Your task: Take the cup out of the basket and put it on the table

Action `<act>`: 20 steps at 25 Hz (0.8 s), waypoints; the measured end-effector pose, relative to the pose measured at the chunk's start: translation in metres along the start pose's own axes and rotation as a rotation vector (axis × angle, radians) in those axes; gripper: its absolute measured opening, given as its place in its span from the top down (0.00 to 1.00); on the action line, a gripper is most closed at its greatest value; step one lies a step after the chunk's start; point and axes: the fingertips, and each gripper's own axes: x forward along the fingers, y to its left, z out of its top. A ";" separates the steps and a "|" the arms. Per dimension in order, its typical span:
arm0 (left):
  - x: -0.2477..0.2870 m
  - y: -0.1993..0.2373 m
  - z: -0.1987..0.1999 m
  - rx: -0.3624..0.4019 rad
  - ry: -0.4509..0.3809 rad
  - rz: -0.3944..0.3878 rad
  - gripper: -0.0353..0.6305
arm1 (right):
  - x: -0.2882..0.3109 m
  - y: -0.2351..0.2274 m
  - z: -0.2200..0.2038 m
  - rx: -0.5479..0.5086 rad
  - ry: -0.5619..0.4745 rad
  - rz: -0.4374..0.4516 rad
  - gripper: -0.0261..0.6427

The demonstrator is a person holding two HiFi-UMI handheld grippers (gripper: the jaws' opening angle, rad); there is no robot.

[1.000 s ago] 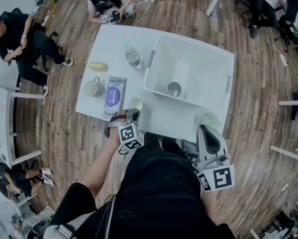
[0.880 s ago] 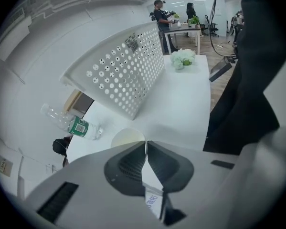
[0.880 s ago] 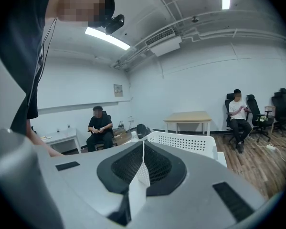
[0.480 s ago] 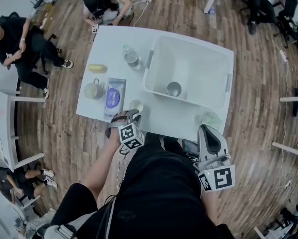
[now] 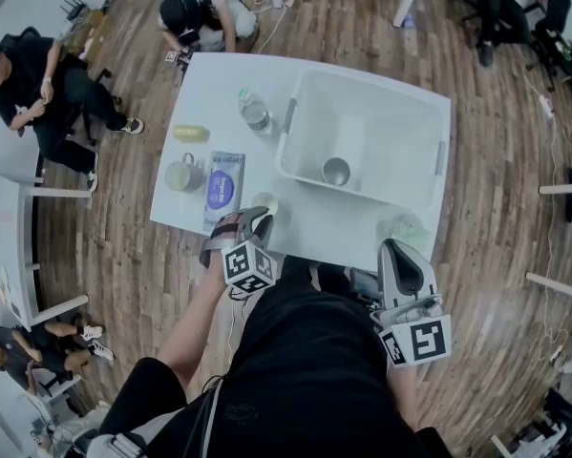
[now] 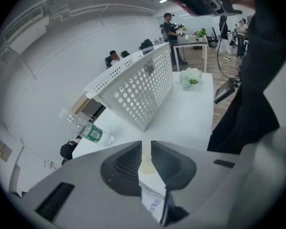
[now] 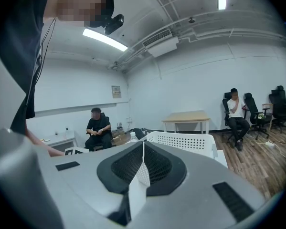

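A steel cup (image 5: 335,171) stands inside the white perforated basket (image 5: 429,160) on the white table (image 5: 362,237). A pale cup (image 5: 264,202) sits on the table near its front edge, left of the basket. My left gripper (image 5: 254,220) hovers just above that pale cup. In the left gripper view the gripper (image 6: 146,149) has just opened and then narrowed a little. The narrow gap holds nothing, and the pale cup (image 6: 145,162) shows through it from below, untouched. My right gripper (image 5: 400,254) is off the front edge, shut and empty, its pads pressed together (image 7: 143,166).
Left of the basket lie a blue-and-white packet (image 5: 223,187), a greenish mug (image 5: 180,173), a yellow object (image 5: 190,133) and a water bottle (image 5: 255,111). A pale green bunch (image 5: 403,227) sits at the front right. People sit and crouch around the table.
The left gripper has let go of the pale cup and lifted slightly back toward me. The cup stays on the table. The right gripper has not moved.
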 end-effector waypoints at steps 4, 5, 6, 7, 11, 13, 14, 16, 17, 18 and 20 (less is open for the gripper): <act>-0.026 0.024 0.034 -0.064 -0.124 0.059 0.89 | 0.002 0.000 0.000 -0.005 -0.006 0.000 0.92; -0.033 0.030 0.045 -0.083 -0.166 0.072 0.90 | 0.002 0.000 0.001 -0.007 -0.008 0.002 0.92; -0.042 0.036 0.057 -0.104 -0.211 0.083 0.91 | 0.003 0.000 0.001 -0.008 -0.011 0.003 0.92; -0.051 0.042 0.069 -0.128 -0.259 0.091 0.92 | 0.003 0.001 0.002 -0.009 -0.013 0.003 0.92; -0.088 0.056 0.116 -0.231 -0.441 0.084 0.93 | 0.005 0.003 0.006 -0.020 -0.023 0.014 0.92; -0.106 0.060 0.136 -0.282 -0.525 0.069 0.93 | 0.006 0.004 0.008 -0.023 -0.030 0.018 0.92; -0.115 0.062 0.146 -0.308 -0.572 0.058 0.93 | 0.006 0.004 0.009 -0.023 -0.034 0.019 0.92; -0.131 0.064 0.167 -0.352 -0.679 0.026 0.93 | 0.007 0.005 0.010 -0.023 -0.042 0.022 0.92; -0.138 0.063 0.176 -0.375 -0.730 0.004 0.93 | 0.007 0.005 0.011 -0.024 -0.044 0.024 0.92; -0.143 0.062 0.184 -0.408 -0.777 -0.021 0.93 | 0.008 0.005 0.011 -0.026 -0.045 0.028 0.92; -0.152 0.056 0.196 -0.484 -0.847 -0.073 0.93 | 0.009 0.007 0.012 -0.027 -0.051 0.037 0.92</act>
